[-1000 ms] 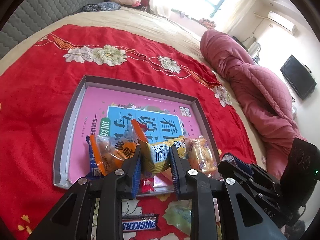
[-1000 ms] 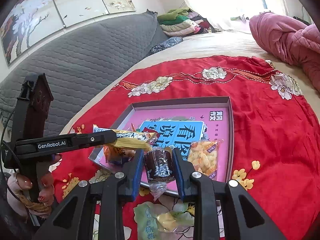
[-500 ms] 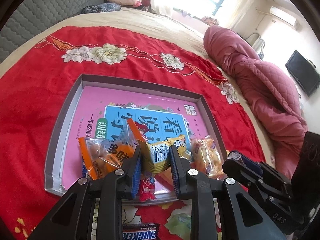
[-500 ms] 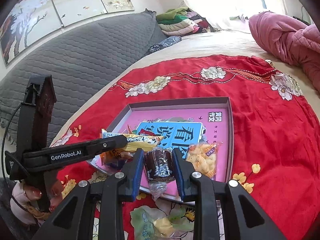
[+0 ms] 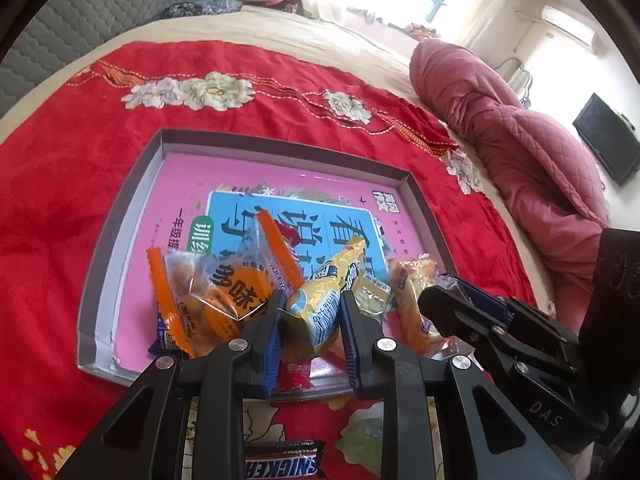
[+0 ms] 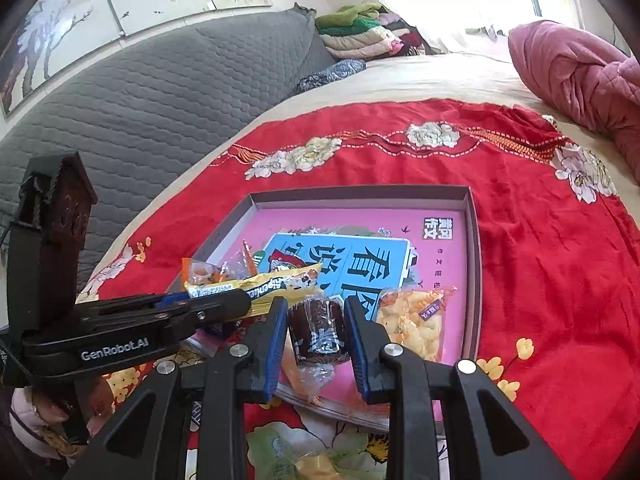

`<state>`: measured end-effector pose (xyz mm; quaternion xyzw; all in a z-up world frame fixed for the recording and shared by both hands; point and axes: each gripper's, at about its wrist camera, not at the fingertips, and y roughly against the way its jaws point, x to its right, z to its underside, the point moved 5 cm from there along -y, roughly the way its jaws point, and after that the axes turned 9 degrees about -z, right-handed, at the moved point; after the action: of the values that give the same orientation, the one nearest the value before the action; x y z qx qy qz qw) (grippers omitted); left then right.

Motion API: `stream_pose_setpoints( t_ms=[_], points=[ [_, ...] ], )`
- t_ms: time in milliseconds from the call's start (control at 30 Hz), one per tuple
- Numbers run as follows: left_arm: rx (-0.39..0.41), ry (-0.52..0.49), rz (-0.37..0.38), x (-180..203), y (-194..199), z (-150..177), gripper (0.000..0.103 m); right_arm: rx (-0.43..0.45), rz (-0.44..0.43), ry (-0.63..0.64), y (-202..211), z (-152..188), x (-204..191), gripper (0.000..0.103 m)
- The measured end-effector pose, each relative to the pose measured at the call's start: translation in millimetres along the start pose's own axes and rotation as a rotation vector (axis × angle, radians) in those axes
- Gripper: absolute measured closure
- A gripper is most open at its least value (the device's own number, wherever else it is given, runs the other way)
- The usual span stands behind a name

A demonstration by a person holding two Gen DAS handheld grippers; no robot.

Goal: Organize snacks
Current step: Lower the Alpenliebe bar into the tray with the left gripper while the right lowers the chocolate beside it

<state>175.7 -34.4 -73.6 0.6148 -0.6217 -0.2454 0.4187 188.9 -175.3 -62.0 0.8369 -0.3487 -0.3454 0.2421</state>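
My left gripper (image 5: 310, 308) is shut on a yellow snack packet (image 5: 328, 296) and holds it over the near edge of a grey tray (image 5: 124, 208) with a pink printed bottom. An orange snack bag (image 5: 216, 300) and a bag of yellow puffs (image 5: 412, 296) lie in the tray. My right gripper (image 6: 316, 320) is shut on a dark brown wrapped cake (image 6: 320, 330), over the tray's near edge (image 6: 474, 280). The left gripper with its yellow packet (image 6: 280, 286) shows at the left of the right wrist view. The puffs bag (image 6: 412, 320) lies to the right.
A Snickers bar (image 5: 280, 466) lies on the red flowered blanket (image 5: 60, 200) just in front of the tray. A green-yellow packet (image 6: 304, 456) lies on the blanket below the right gripper. A pink quilt (image 5: 520, 140) is heaped at the right. A grey headboard (image 6: 140, 112) is behind.
Both grippers have moved forward over the tray's near edge, each still holding its snack. The yellow packet now tilts further over the tray.
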Motion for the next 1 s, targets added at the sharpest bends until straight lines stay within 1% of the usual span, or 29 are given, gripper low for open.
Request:
stream_pose_setpoints(
  t_ms=[467,867,1000],
  points=[
    [-0.029,-0.036,0.018,8.1,-7.5,6.9,0.076,-0.030,0.011,0.006,-13.7,2.1,2.0,0.074],
    [-0.042,-0.039,0.019,8.0,-9.0,7.7,0.076,-0.070,0.023,0.009,-25.0,6.6,3.2,0.073],
    [-0.044,-0.038,0.020,7.5,-9.0,7.9,0.076,-0.067,0.023,0.008,-24.9,6.9,3.6,0.073]
  ],
)
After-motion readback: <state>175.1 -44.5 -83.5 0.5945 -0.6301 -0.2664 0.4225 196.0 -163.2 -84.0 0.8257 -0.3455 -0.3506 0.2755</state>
